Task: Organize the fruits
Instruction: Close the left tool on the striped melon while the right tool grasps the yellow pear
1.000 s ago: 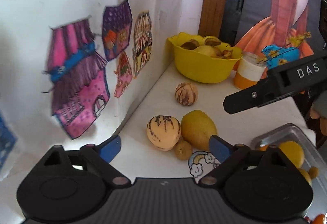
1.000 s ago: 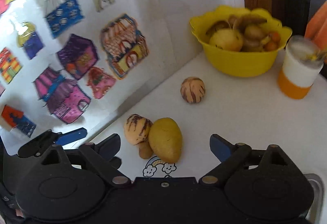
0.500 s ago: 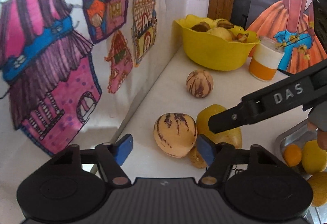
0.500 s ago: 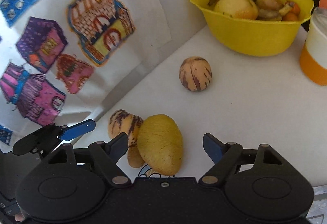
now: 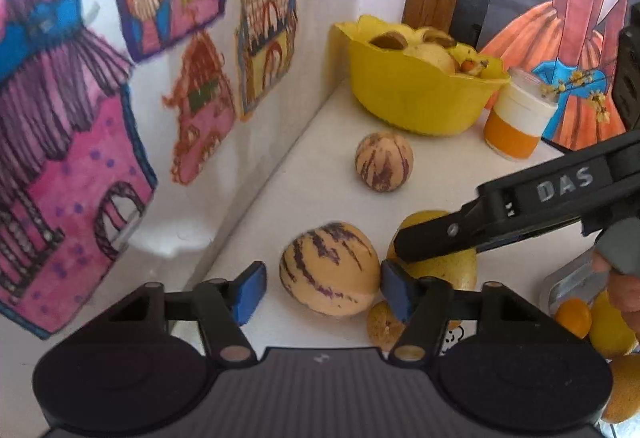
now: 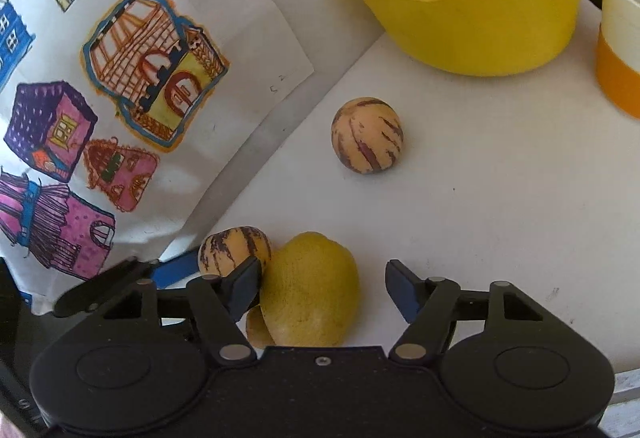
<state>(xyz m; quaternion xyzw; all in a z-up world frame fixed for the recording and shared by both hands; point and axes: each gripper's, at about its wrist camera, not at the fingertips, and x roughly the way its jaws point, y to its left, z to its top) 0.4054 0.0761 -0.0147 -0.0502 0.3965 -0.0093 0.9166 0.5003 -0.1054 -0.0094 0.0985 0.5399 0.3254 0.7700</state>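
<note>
Two grabs lined up at once here. Left gripper (image 5: pixel 322 288) spread wide around the near striped fruit (image 5: pixel 330 270), right pad (image 5: pixel 394 292) just about touching its side, left pad (image 5: pixel 250 288) a bit off. Right gripper (image 6: pixel 322 288) also spread, straddling the yellow fruit (image 6: pixel 310 290), long axis running roughly near-to-far, left pad (image 6: pixel 244 288) wedged between it and the striped one. Both fruits touching on the white bench (image 6: pixel 480 198), small round one (image 5: pixel 384 322) tucked just near of them. Second striped fruit (image 6: pixel 367 134) sits alone farther off, bowl (image 6: pixel 480 34) at the far end. Versus half a second back: both grippers pushed in closer, fruits now properly between the fingers. Probably just needs a squeeze next.
</note>
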